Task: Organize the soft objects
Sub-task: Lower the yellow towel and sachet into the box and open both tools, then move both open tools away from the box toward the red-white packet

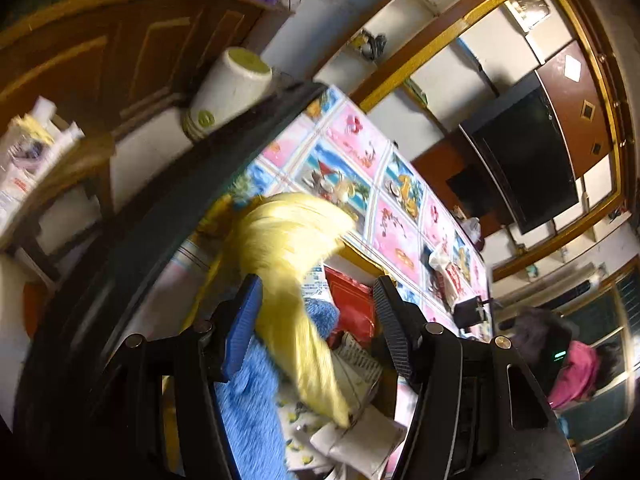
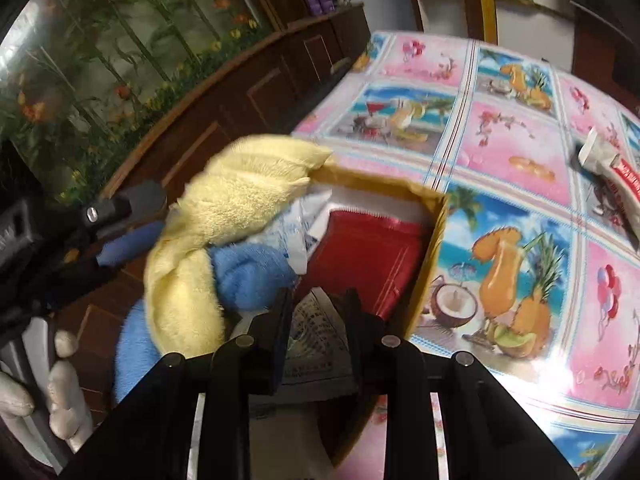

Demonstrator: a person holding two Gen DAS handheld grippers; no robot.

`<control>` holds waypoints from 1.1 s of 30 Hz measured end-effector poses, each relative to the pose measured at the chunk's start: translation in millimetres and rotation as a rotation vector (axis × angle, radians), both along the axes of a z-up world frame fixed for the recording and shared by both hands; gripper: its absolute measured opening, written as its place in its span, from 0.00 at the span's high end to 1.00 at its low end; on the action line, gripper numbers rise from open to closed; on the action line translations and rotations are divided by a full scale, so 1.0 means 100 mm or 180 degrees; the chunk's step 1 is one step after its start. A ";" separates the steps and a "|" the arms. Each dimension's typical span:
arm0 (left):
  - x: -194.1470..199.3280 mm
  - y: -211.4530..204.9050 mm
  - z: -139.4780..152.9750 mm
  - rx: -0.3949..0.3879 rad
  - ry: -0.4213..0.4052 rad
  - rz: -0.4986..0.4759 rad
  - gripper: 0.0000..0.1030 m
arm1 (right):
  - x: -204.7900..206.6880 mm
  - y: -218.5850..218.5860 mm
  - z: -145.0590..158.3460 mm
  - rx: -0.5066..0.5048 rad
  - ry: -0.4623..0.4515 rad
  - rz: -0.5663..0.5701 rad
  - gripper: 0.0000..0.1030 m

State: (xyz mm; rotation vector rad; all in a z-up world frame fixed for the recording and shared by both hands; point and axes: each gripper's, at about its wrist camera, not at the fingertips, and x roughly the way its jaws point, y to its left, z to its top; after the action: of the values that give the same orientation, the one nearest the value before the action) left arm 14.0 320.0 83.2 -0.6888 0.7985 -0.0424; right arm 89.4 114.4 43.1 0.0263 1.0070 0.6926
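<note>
A yellow fluffy cloth (image 2: 208, 224) drapes over the left rim of a cardboard box (image 2: 434, 240) at the table's edge, on top of a blue fluffy cloth (image 2: 248, 276). In the left wrist view the yellow cloth (image 1: 292, 272) and the blue cloth (image 1: 248, 400) lie between the spread fingers of my left gripper (image 1: 316, 300), which is open. My left gripper also shows in the right wrist view (image 2: 132, 240), beside the yellow cloth. My right gripper (image 2: 316, 300) hovers over the box, fingers apart and empty.
The box holds a red packet (image 2: 372, 256), printed paper (image 2: 316, 344) and a plastic bag (image 2: 300, 224). A colourful tablecloth (image 2: 520, 160) covers the table, with a wrapped packet (image 2: 612, 176) at the right. A wooden cabinet (image 2: 240, 96) stands left of the table.
</note>
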 end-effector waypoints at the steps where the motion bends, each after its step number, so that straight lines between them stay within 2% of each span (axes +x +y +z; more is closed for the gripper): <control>1: -0.06 -0.02 0.05 0.0063 -0.0048 0.0024 0.44 | -0.04 -0.08 0.08 0.0070 -0.0075 -0.0018 0.73; 2: -0.14 -0.06 0.09 0.0115 -0.0096 0.0026 0.44 | -0.11 -0.20 0.19 0.0150 -0.0195 -0.0040 0.70; 4: -0.26 -0.17 0.16 0.0178 -0.0182 -0.0016 0.44 | -0.25 -0.40 0.35 0.0217 -0.0416 -0.0084 0.53; 7: -0.43 -0.46 0.27 0.0435 -0.0285 -0.0138 0.44 | -0.48 -0.72 0.50 0.0224 -0.0738 -0.0208 0.40; 10: -0.59 -0.89 0.35 0.0790 -0.0344 -0.0312 0.44 | -0.65 -1.07 0.48 0.0200 -0.0881 -0.0335 0.38; 13: -0.70 -1.37 0.38 0.1137 -0.0377 -0.0554 0.44 | -0.72 -1.41 0.33 0.0115 -0.0944 -0.0527 0.38; 16: -0.83 -1.78 0.37 0.1543 -0.0452 -0.0562 0.44 | -0.69 -1.66 0.12 0.0009 -0.0920 -0.0717 0.38; 19: -0.93 -2.11 0.35 0.1915 -0.0479 -0.0422 0.44 | -0.71 -1.94 -0.01 -0.0002 -0.0954 -0.0898 0.38; 22: -0.97 -2.30 0.36 0.2104 -0.0461 -0.0285 0.44 | -0.73 -2.17 -0.08 0.0019 -0.1074 -0.1093 0.38; 24: -0.97 -2.39 0.36 0.2242 -0.0453 -0.0201 0.43 | -0.68 -2.29 -0.09 0.0085 -0.0932 -0.1213 0.38; 26: -0.97 -2.49 0.35 0.2364 -0.0450 -0.0170 0.43 | -0.69 -2.36 -0.06 0.0270 -0.0901 -0.1213 0.38; 29: -0.97 -2.61 0.31 0.2499 -0.0426 -0.0200 0.43 | -0.73 -2.37 -0.03 0.0323 -0.0901 -0.1197 0.38; 33: -1.00 -2.70 0.28 0.2562 -0.0397 -0.0274 0.43 | -0.77 -2.34 -0.03 0.0324 -0.0914 -0.1158 0.38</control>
State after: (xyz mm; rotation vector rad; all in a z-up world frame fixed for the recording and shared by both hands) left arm -85.7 49.9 111.2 0.1095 0.6497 0.1516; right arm 12.6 -119.7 40.1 0.1895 0.6664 0.3985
